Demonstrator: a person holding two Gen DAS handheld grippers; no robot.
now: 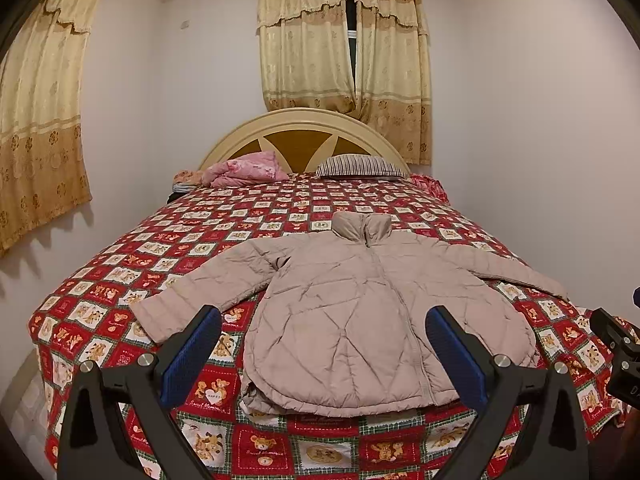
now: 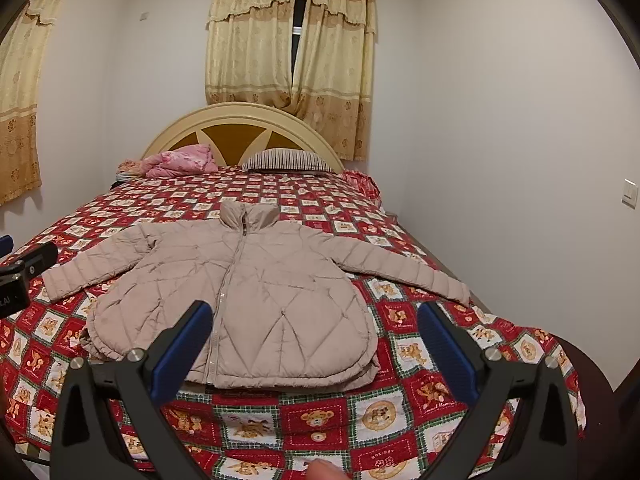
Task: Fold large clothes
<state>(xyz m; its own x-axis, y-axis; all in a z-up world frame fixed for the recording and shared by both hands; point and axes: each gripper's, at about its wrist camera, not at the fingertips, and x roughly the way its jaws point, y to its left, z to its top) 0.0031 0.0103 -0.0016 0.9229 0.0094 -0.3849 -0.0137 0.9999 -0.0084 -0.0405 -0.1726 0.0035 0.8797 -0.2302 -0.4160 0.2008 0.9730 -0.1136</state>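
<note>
Red patchwork quilt (image 1: pixel 120 276) with bear squares spread over the whole bed (image 2: pixel 404 226), reaching its near edge and hanging over the left edge. At the head end, arched cream headboard (image 1: pixel 304 118) with brown panels. Pink bundled blanket (image 1: pixel 244 168) at the far left corner, just beside a striped pillow (image 1: pixel 360 166) lying flat against the headboard. Crumpled red cloth (image 2: pixel 360 182) at the far right corner. Beige flowered curtains (image 1: pixel 344 64) above the headboard, parted slightly; another curtain (image 1: pixel 40 120) on the left wall. White wall switch (image 2: pixel 630 193) on the right wall.
</note>
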